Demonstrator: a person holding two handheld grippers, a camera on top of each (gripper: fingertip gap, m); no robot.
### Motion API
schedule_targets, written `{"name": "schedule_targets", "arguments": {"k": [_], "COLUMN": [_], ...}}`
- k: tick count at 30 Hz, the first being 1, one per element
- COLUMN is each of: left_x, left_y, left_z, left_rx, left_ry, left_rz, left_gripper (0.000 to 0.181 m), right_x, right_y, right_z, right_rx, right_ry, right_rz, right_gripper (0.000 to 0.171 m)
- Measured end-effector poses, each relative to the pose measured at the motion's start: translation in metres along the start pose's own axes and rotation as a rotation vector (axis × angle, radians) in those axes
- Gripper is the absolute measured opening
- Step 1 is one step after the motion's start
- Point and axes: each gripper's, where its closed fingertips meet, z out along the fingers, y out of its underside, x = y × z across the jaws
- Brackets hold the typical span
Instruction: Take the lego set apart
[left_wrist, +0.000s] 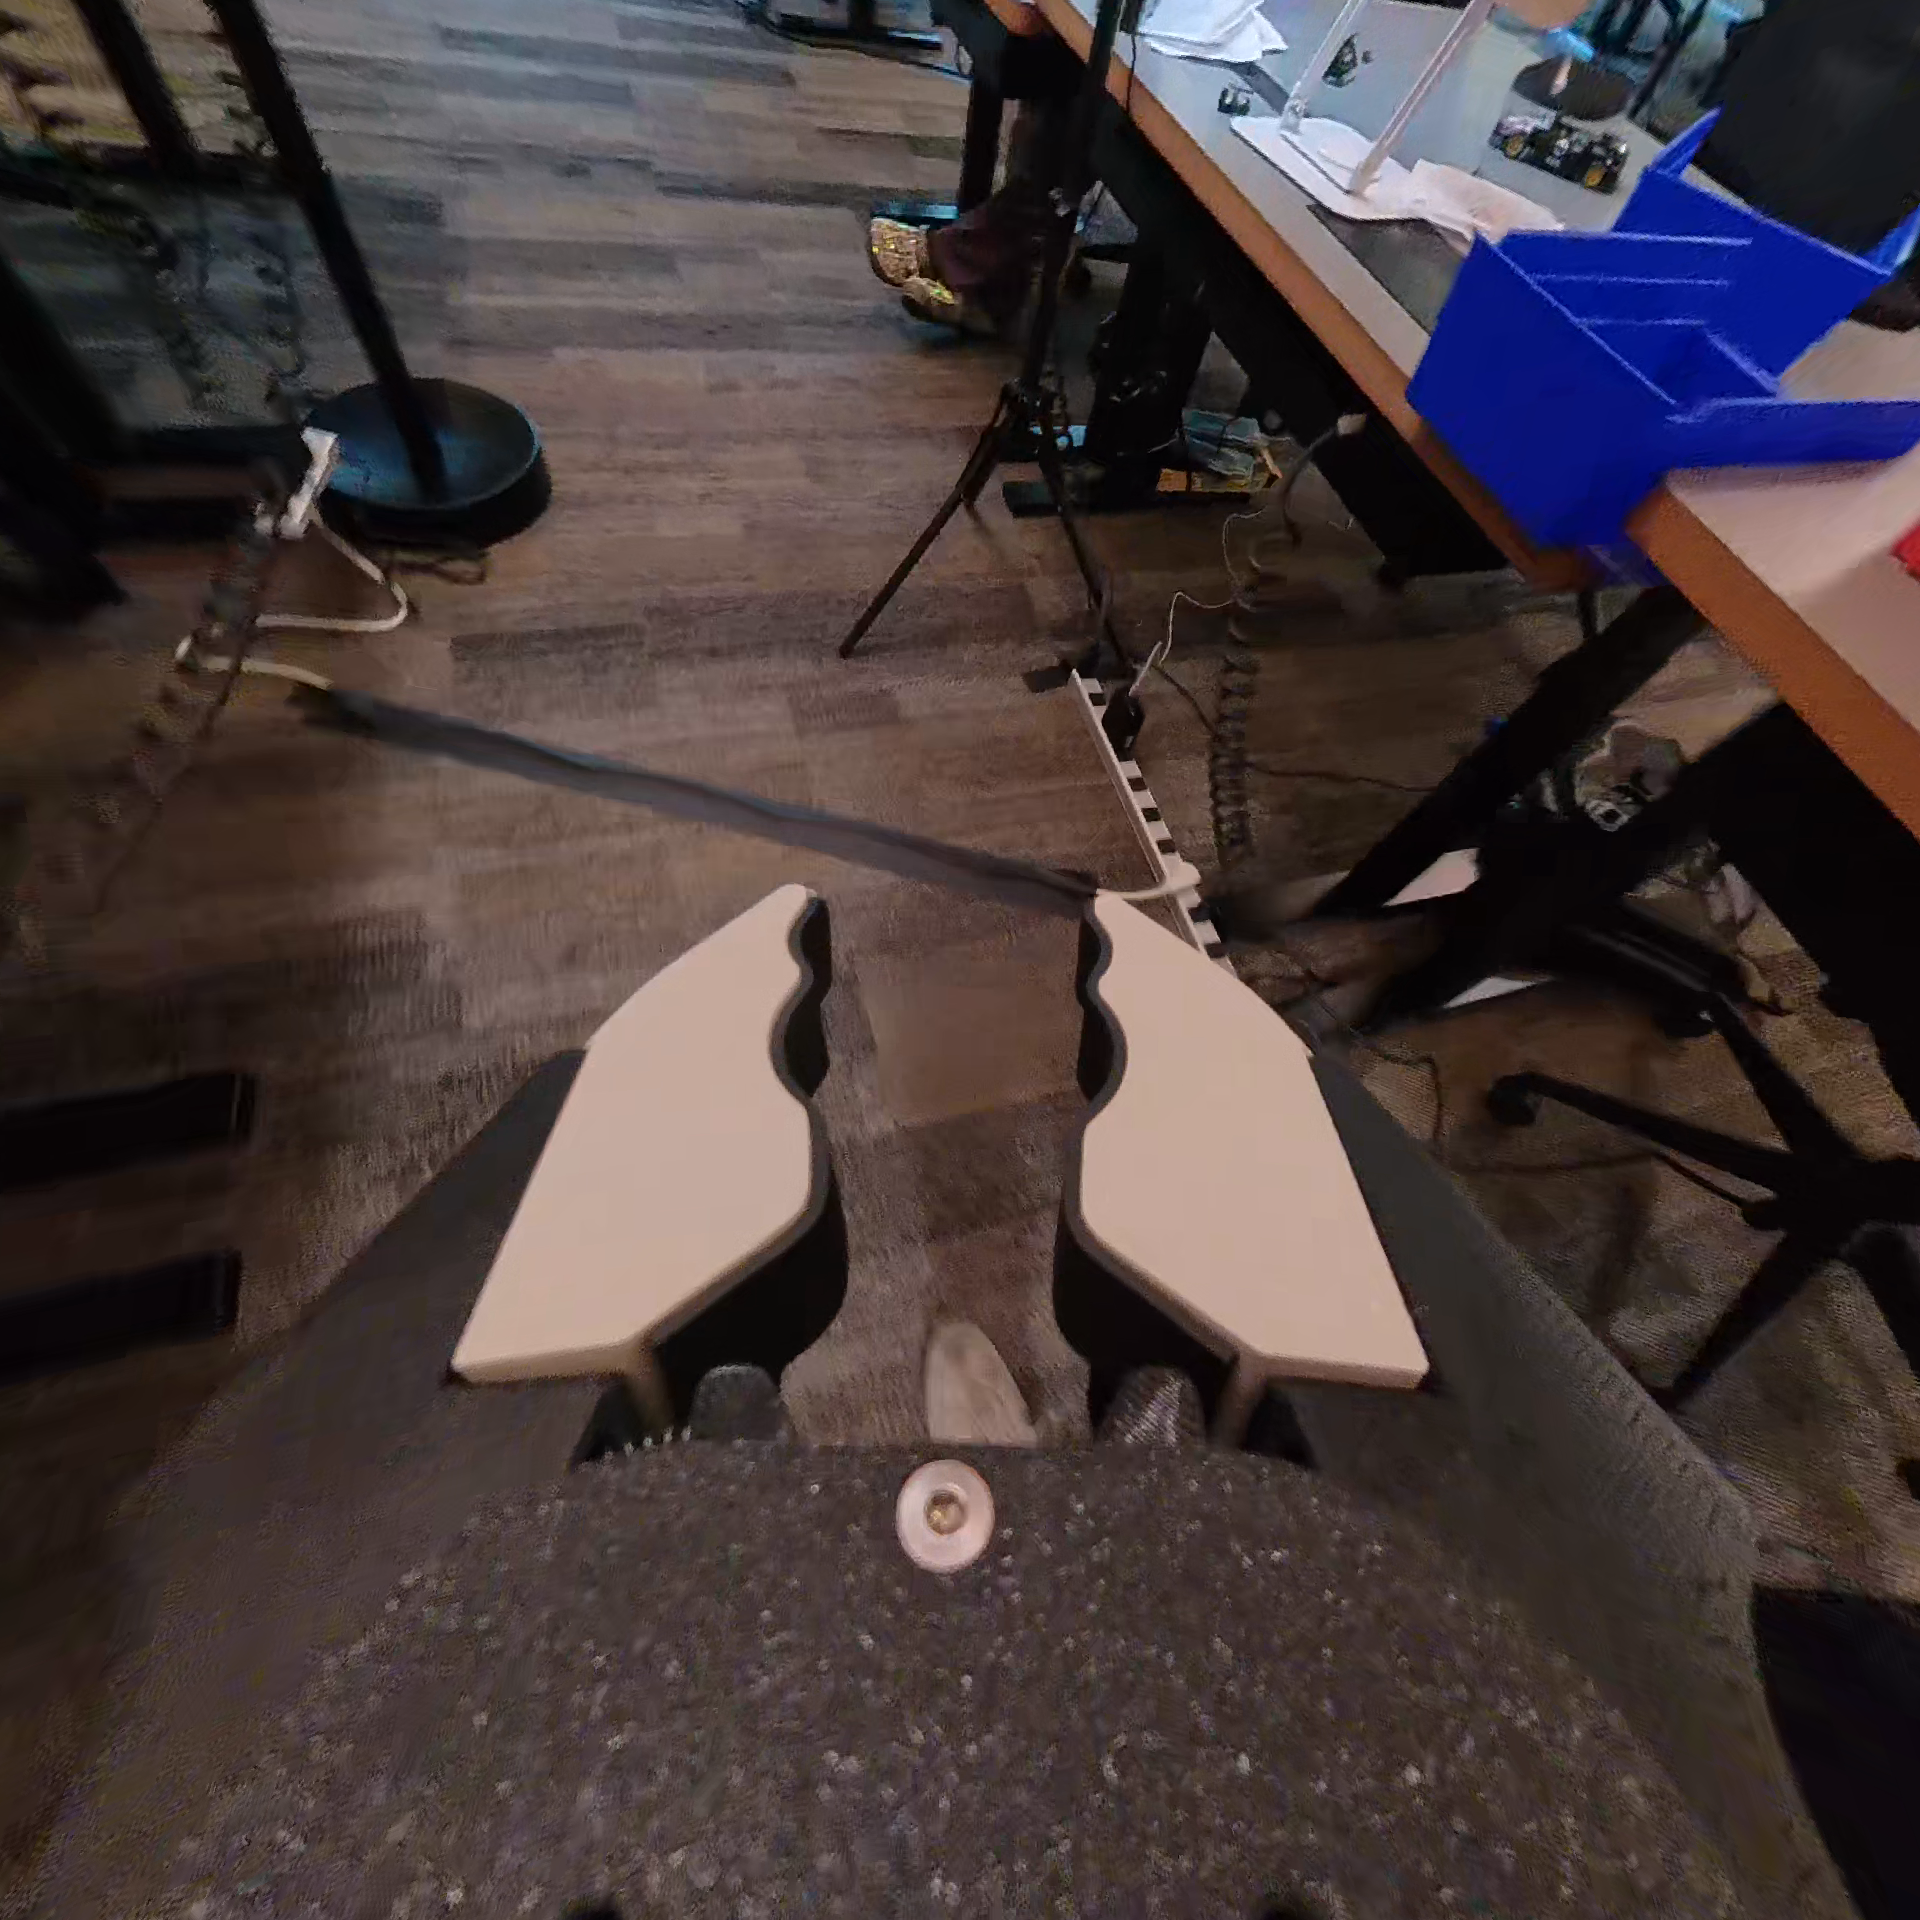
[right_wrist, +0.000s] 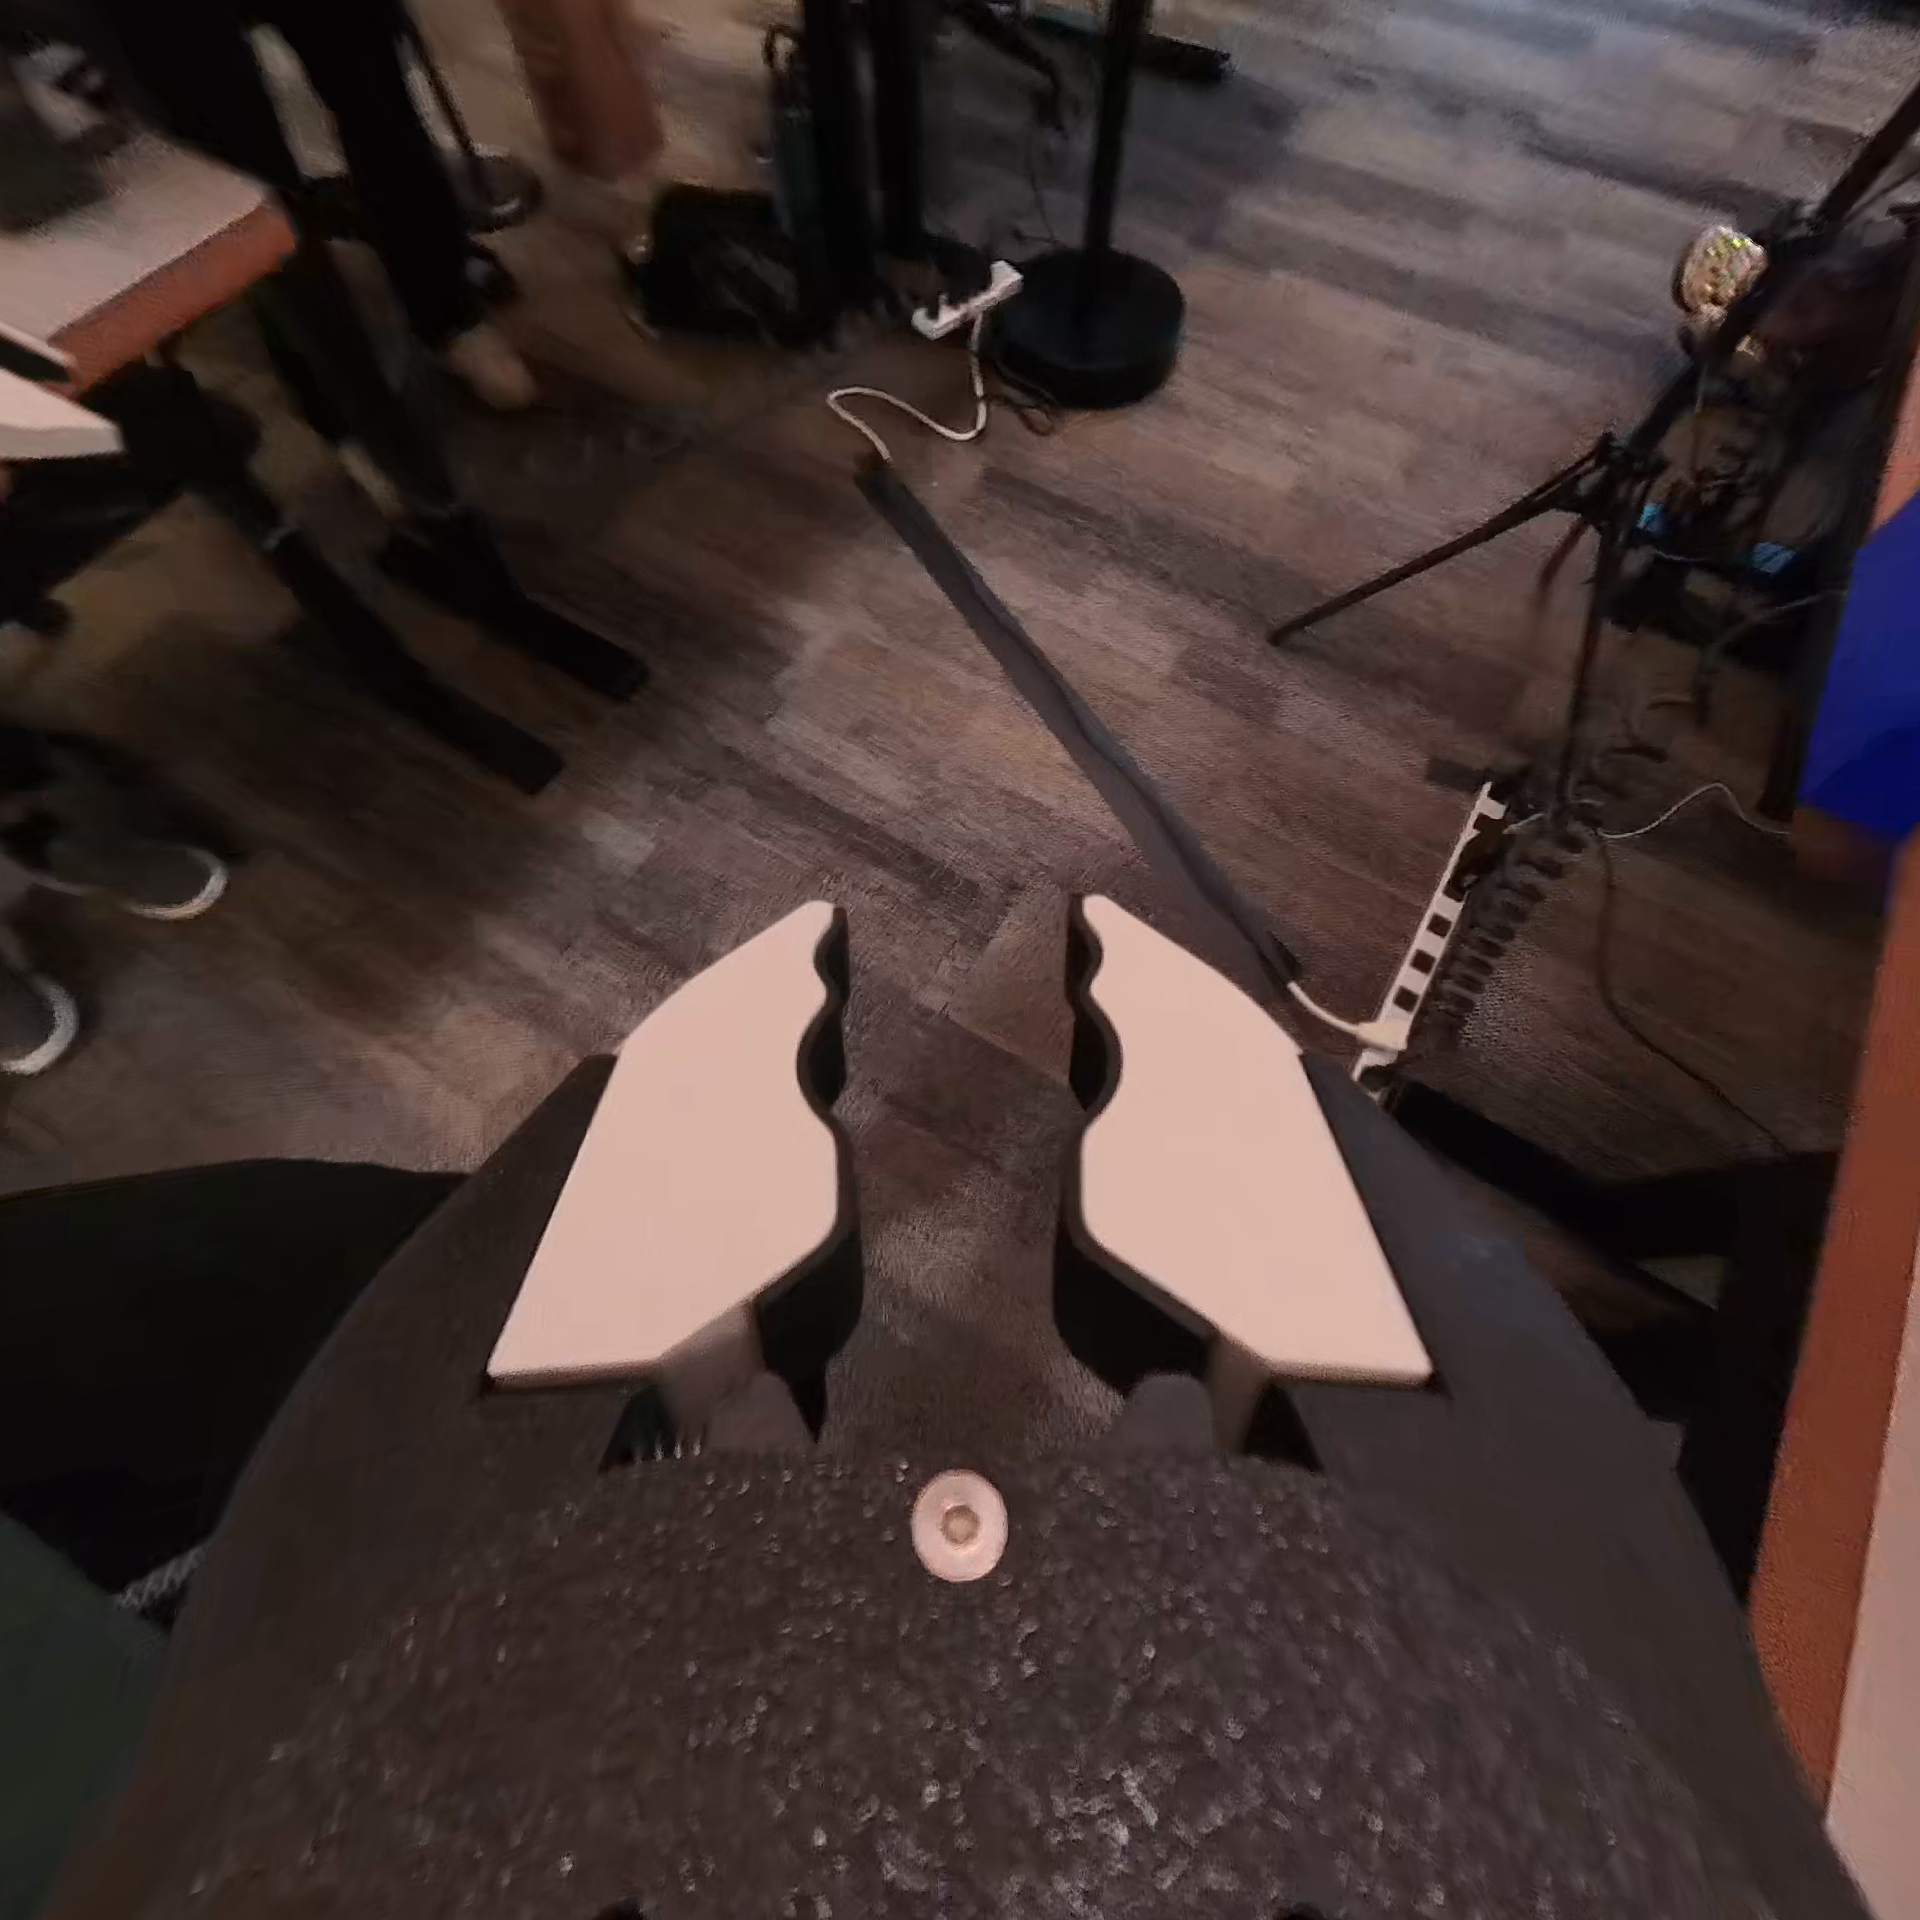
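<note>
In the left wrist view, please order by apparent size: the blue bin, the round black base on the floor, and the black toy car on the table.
1. Blue bin
2. Round base
3. Toy car

The car lies farthest from the camera, so its smallness is partly distance.

Both wrist views look steeply down at the floor (left_wrist: 623, 312) beside the table (left_wrist: 1351, 260), sharing the black cable strip (left_wrist: 675, 790), probably from different sides.
</note>
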Motion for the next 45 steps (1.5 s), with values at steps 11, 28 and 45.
{"name": "schedule_targets", "arguments": {"k": [11,28,45], "left_x": [-0.181,-0.643,-0.837], "left_y": [-0.21,0.025,0.269], "left_z": [0.392,0.974,1.123], "left_rx": [-0.053,-0.326,-0.561], "left_ry": [-0.006,-0.351,-0.419], "left_rz": [0.114,-0.167,-0.167], "left_gripper": [0.044,0.032,0.026], "right_x": [0.196,0.36,0.381], "right_y": [-0.178,-0.313,-0.234], "right_z": [0.296,0.954,1.222], "right_rx": [-0.021,0.026,0.017], "right_ry": [0.068,-0.209,-0.29], "right_rz": [0.061,-0.212,-0.229], "right_gripper": [0.04,0.038,0.036]}}
